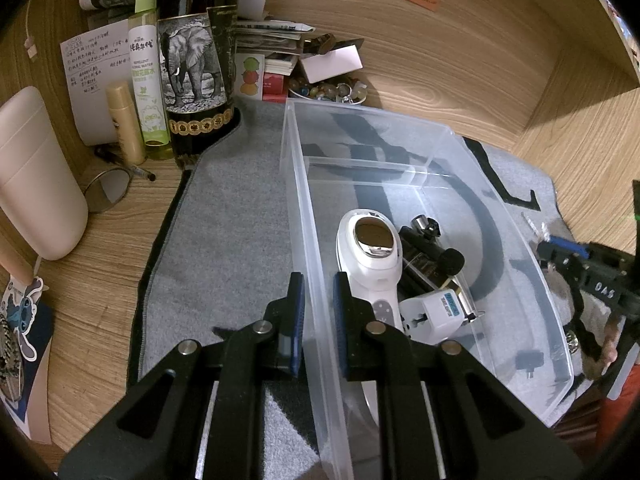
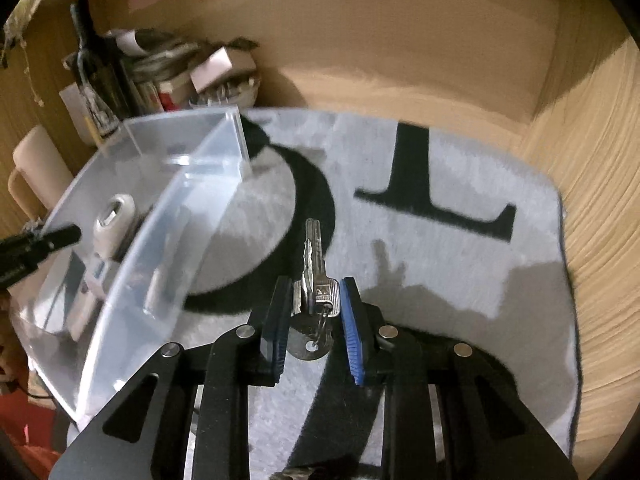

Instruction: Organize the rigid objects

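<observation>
A: Biggest first. Wooden desk [image 1: 460, 64], grey mat [image 1: 240, 216] with black lettering on top of it.

B: And the box?

A: Clear plastic bin [image 1: 516, 240] sits on the mat, with a divider wall across it. The far compartment looks bare; the near one holds the stuff.

B: Contents?

A: White handheld device [image 1: 370, 252] with an oval metal plate, lying lengthwise. Beside it a black gadget with a round foam tip [image 1: 436, 258], touching the device. White plug adapter [image 1: 436, 312] nearest the camera. Small black piece [image 1: 529, 360] alone near the right wall.

B: Left gripper?

A: Left gripper [image 1: 319, 320] straddles the bin's left wall, one finger outside and one inside. The pads look pressed to the wall, clenched on it.

B: Right one?

A: Right gripper [image 2: 314, 320] is over the mat, just right of the bin and outside it. A bunch of keys [image 2: 314, 280] sits between its blue pads, one blade pointing forward. The pads meet the key heads: grasping.

B: Background?

A: Dark bottle with an elephant label [image 1: 192, 68], green spray bottle [image 1: 147, 76], pale tumbler [image 1: 36, 176], and a bowl of beads [image 1: 332, 90], all off the mat at back left.
</observation>
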A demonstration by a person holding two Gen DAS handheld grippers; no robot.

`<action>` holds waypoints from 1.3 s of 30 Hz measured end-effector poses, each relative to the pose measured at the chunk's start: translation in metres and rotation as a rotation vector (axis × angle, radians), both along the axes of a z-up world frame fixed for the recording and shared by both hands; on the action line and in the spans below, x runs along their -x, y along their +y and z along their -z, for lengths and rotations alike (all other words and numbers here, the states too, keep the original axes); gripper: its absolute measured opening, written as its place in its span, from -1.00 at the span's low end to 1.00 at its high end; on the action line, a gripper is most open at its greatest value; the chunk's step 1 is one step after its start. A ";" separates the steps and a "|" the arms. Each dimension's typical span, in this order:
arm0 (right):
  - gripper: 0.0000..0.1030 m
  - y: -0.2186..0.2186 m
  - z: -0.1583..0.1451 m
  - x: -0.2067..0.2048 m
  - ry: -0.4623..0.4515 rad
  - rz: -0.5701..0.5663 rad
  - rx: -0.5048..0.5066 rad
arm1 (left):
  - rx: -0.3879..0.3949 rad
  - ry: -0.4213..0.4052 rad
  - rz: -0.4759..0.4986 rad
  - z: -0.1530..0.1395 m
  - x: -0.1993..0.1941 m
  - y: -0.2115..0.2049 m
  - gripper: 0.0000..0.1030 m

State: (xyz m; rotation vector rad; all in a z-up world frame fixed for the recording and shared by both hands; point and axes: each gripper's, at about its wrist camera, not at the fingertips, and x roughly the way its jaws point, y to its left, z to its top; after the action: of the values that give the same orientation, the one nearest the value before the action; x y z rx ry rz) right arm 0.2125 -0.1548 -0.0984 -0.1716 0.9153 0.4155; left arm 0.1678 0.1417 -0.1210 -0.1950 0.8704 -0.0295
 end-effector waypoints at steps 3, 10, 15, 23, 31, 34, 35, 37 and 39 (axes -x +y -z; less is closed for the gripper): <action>-0.57 0.002 -0.013 0.001 -0.033 -0.008 -0.020 | -0.002 0.000 0.000 0.000 0.000 0.000 -0.74; -0.57 0.021 -0.038 0.003 -0.101 -0.050 -0.059 | -0.002 -0.001 0.000 0.000 0.000 0.000 -0.74; -0.57 0.044 -0.050 0.008 -0.139 -0.106 -0.088 | 0.002 0.000 0.000 0.000 0.000 0.001 -0.74; -0.57 0.079 -0.054 0.013 -0.152 -0.192 -0.111 | 0.001 0.000 0.001 0.000 0.000 0.000 -0.74; -0.57 0.106 -0.042 0.012 -0.118 -0.248 -0.093 | 0.004 -0.001 0.000 0.000 0.001 0.000 -0.74; -0.57 0.115 -0.035 0.010 -0.098 -0.266 -0.080 | 0.004 -0.001 0.000 0.000 0.001 0.000 -0.74; -0.57 0.116 -0.034 0.009 -0.094 -0.270 -0.076 | 0.004 -0.001 0.000 0.001 0.001 0.000 -0.74; -0.57 0.122 -0.029 0.007 -0.080 -0.281 -0.064 | 0.006 -0.001 0.000 0.001 0.001 -0.001 -0.74; -0.57 0.127 -0.023 0.005 -0.063 -0.293 -0.051 | 0.006 -0.002 0.000 0.001 0.001 -0.001 -0.74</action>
State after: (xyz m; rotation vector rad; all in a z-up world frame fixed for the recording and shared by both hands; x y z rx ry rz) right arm 0.2071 -0.0273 -0.0750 -0.2719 0.8191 0.7004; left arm 0.1672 0.1407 -0.1219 -0.2005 0.8685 -0.0323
